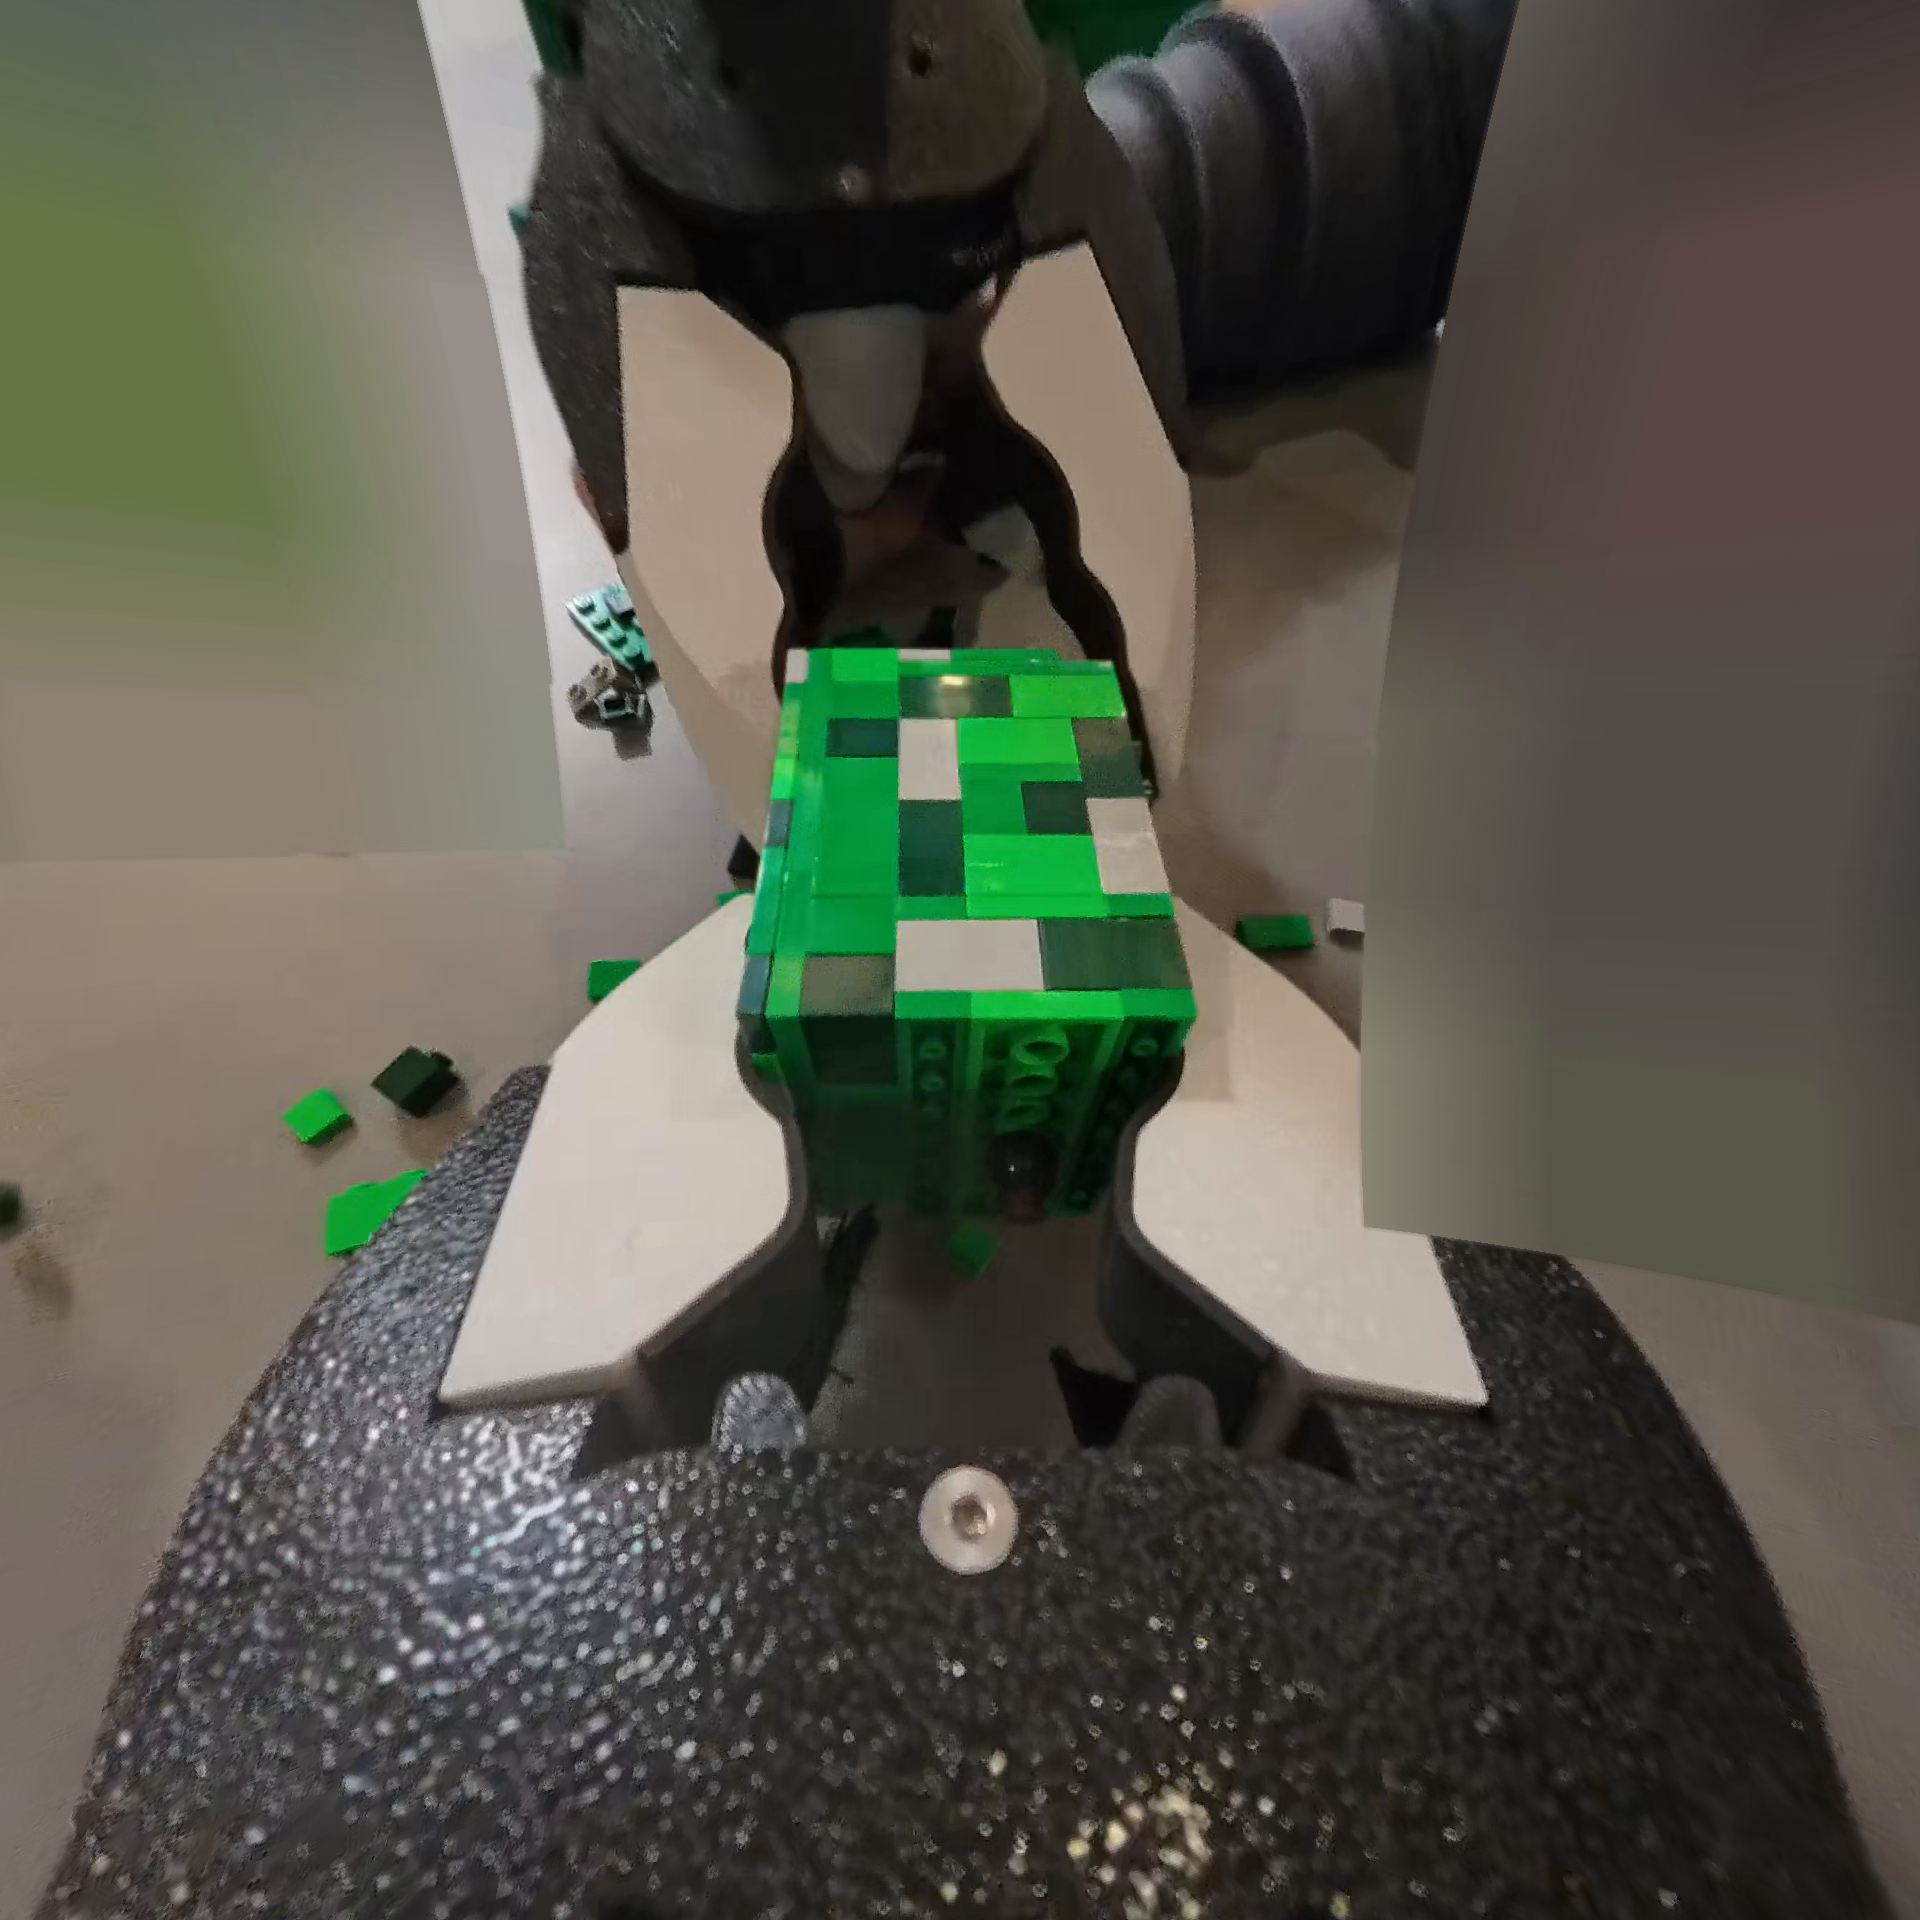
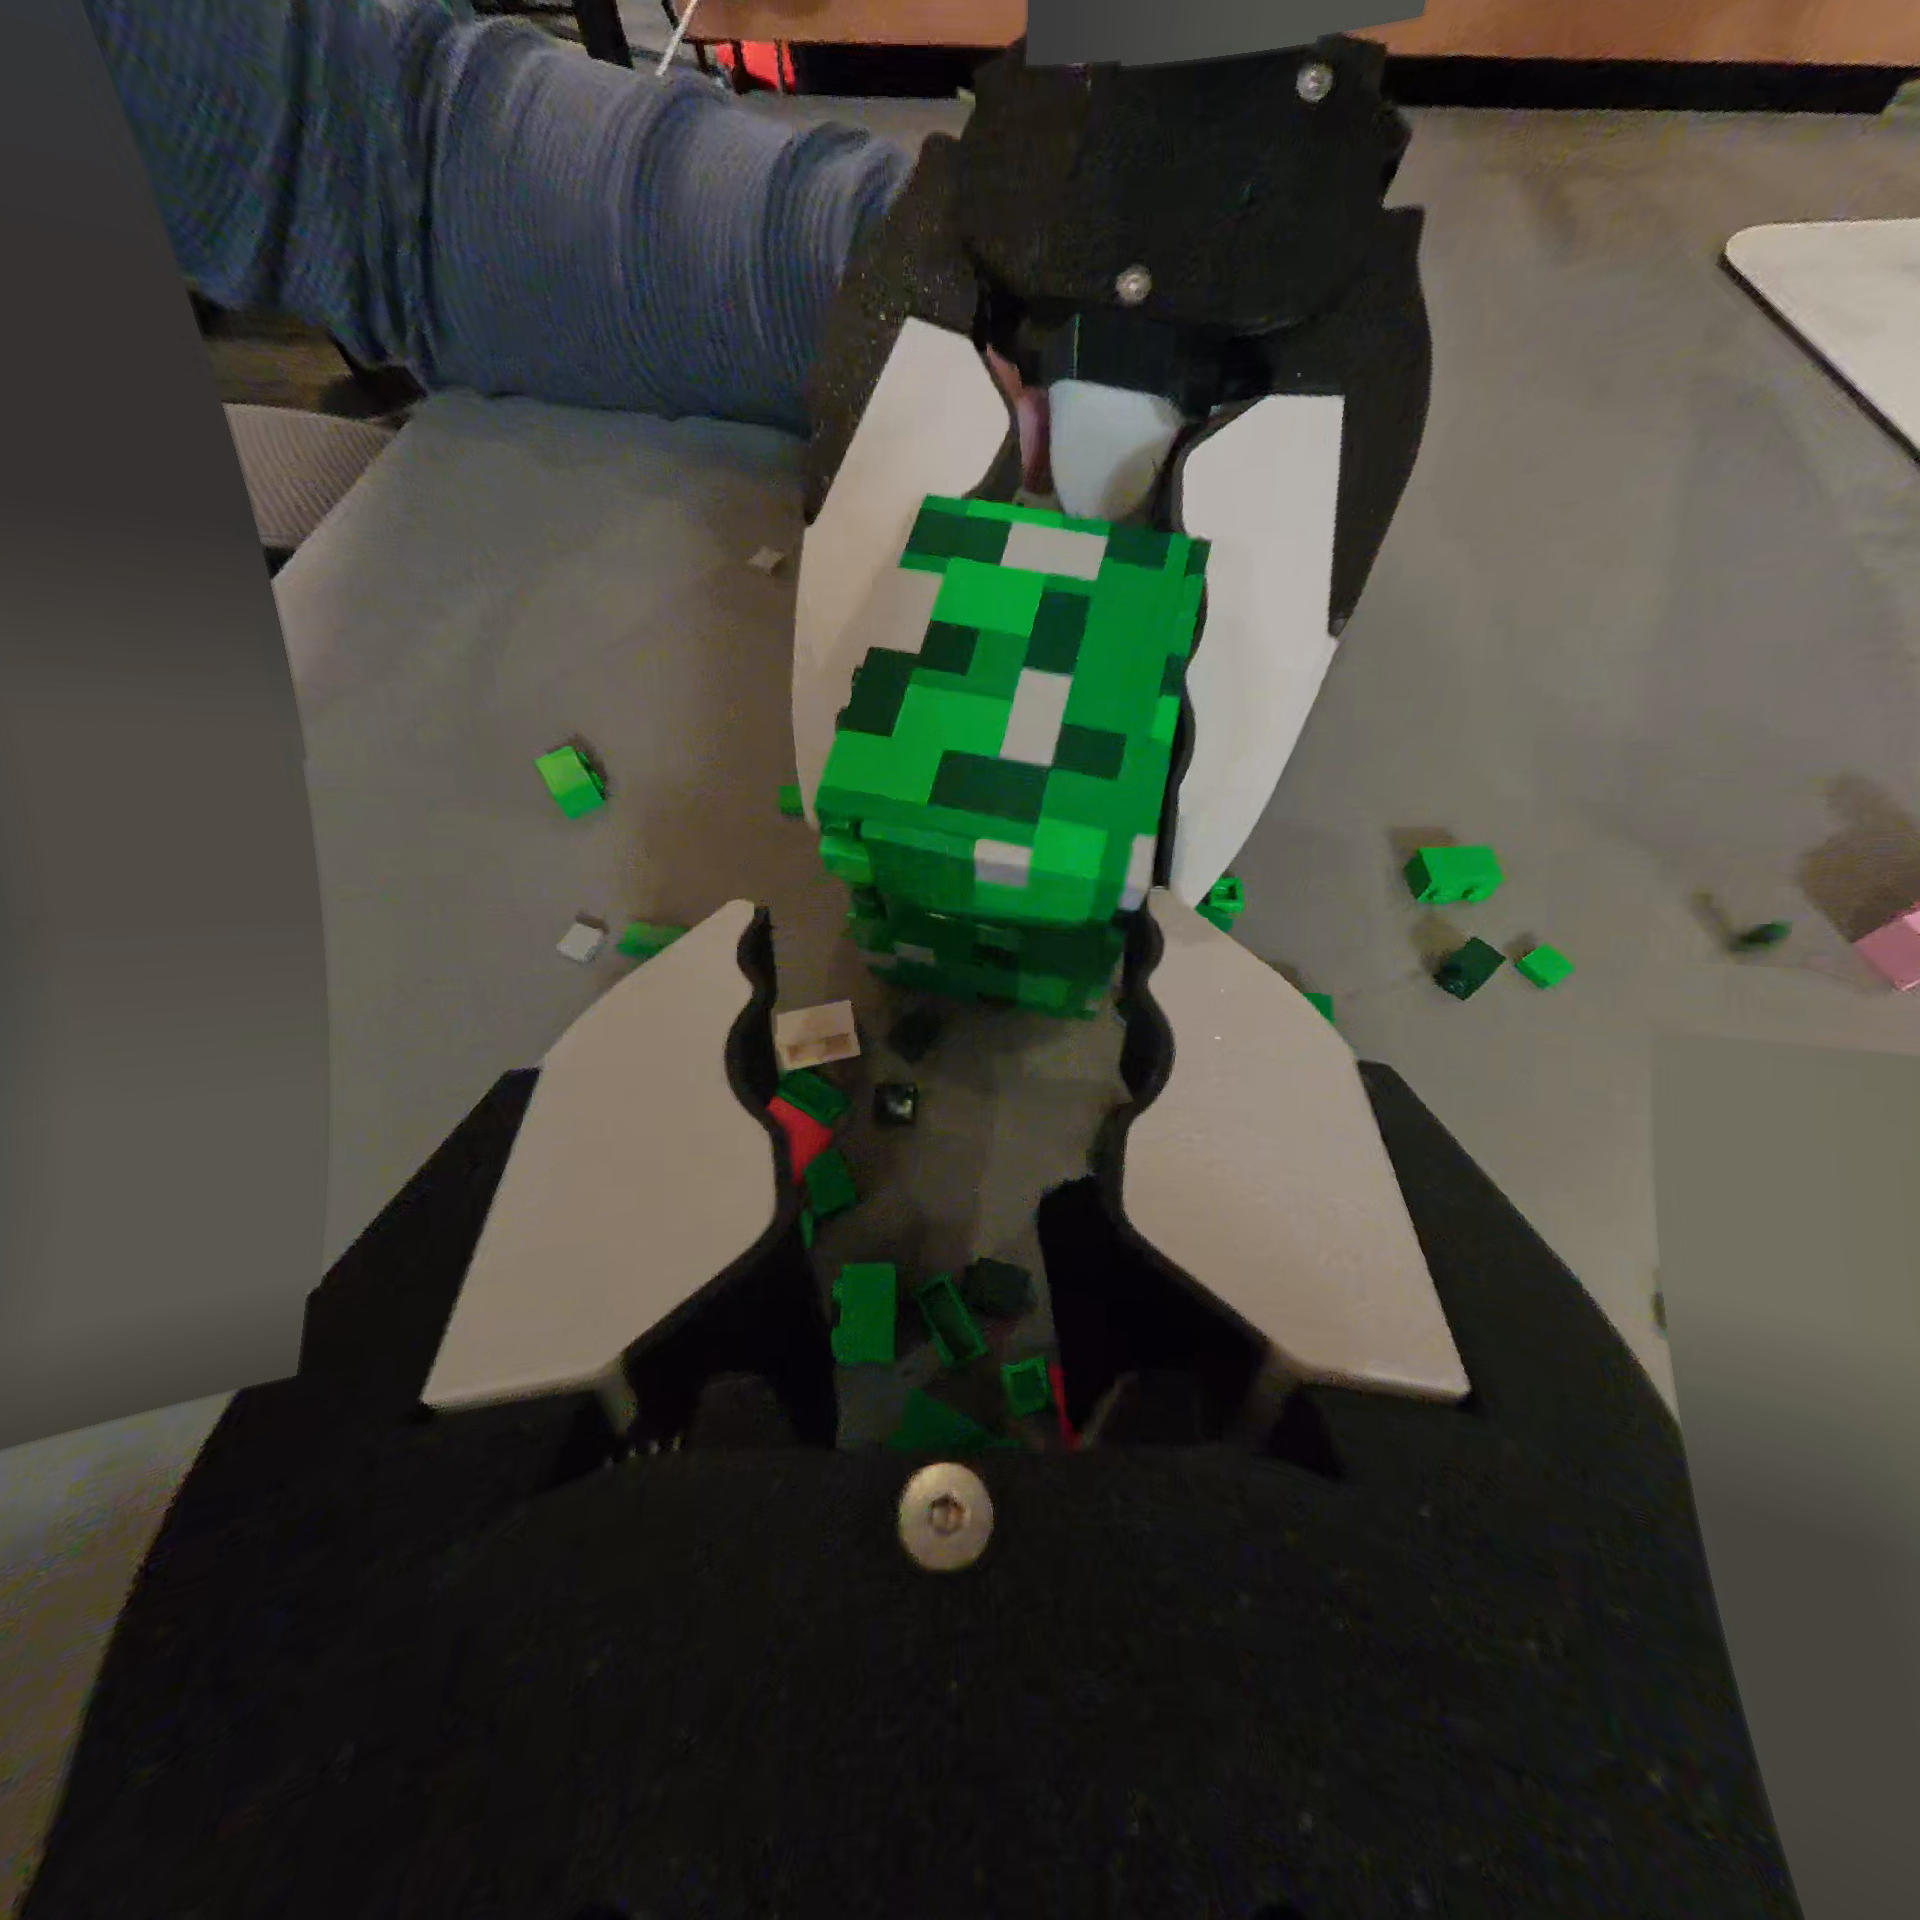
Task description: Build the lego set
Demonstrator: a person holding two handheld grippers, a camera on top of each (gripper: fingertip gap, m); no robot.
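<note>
A green lego model (image 1: 966,831), a block tiled in light green, dark green and grey, is held in the air between both grippers, which face each other. My left gripper (image 1: 966,1081) is shut on its near, studded end. My right gripper (image 1: 961,665) closes on the far end. In the right wrist view the model (image 2: 997,675) hangs above the grey table (image 2: 520,623). My right gripper (image 2: 951,935) flanks its darker lower section, and the left gripper (image 2: 997,831) holds the upper part from beyond.
Loose green bricks lie scattered on the table (image 1: 317,1117) (image 2: 569,779) (image 2: 1452,873), with a pile (image 2: 894,1320) under the right gripper. A pink piece (image 2: 1896,956) and a white board (image 2: 1849,312) are at the right. A blue sleeve (image 2: 499,208) is at the far left. My left and right fingertips are right by each other. From either gripper's tips it is about 15 cm to the pink piece (image 2: 1896,956).
</note>
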